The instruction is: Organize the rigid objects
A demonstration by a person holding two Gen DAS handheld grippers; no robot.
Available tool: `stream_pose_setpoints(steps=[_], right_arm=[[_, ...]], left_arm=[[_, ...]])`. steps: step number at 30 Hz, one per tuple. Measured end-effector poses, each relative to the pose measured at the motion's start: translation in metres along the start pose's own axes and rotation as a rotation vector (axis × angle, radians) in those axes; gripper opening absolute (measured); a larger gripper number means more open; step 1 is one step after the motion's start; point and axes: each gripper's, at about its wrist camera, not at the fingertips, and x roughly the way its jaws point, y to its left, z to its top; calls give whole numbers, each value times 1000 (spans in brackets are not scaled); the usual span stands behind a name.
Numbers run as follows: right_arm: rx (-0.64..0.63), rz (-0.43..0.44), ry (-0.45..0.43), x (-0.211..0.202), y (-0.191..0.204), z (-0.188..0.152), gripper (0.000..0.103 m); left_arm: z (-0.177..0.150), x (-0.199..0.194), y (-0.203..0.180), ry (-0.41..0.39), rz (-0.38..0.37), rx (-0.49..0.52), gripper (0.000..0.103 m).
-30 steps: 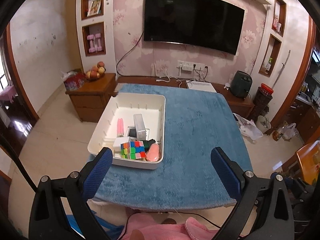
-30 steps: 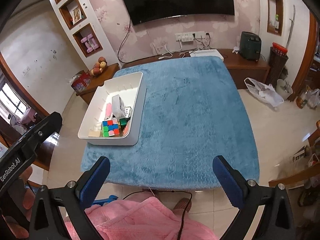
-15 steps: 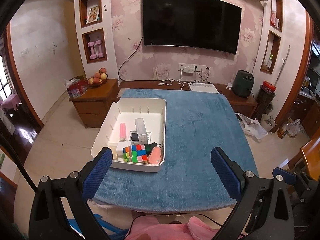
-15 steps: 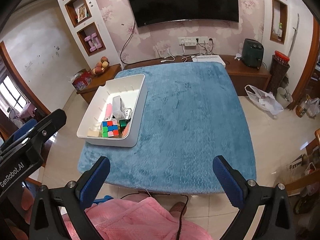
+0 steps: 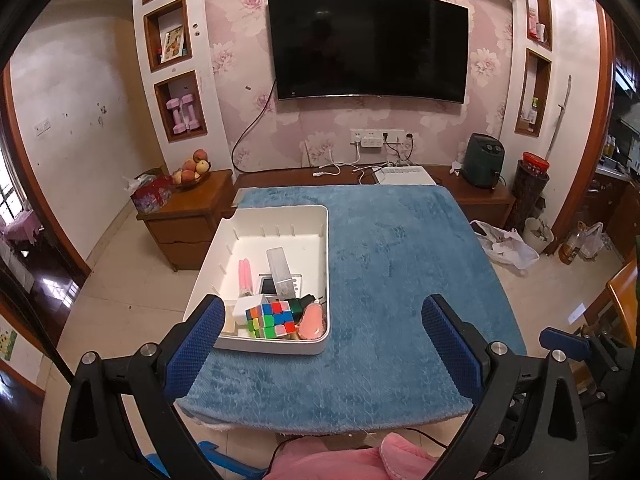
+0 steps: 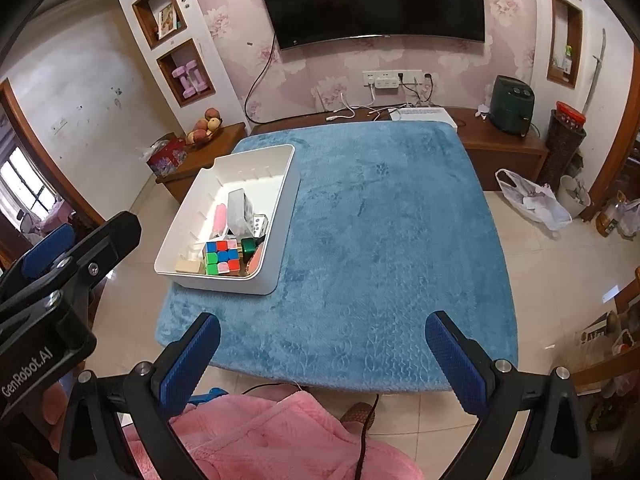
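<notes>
Both claws raised higher, left claw (image 5: 322,338) and right claw (image 6: 324,354) spread, white bin (image 5: 280,216) lengthwise away.

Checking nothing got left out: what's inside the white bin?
The white bin holds a puzzle cube, clear box, pink stick and salmon piece; whatever lies beneath is hidden.

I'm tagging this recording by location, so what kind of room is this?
Most likely a home living room: a wall-mounted television, a fruit bowl on a wooden side cabinet, and floral wallpaper.
</notes>
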Motion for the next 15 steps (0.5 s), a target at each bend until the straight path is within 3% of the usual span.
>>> stream_pose_setpoints(steps=[15], right_arm=[[-19,17,16,21,14,23,103]], left_arm=[[16,15,17,-19,30,-19,99]])
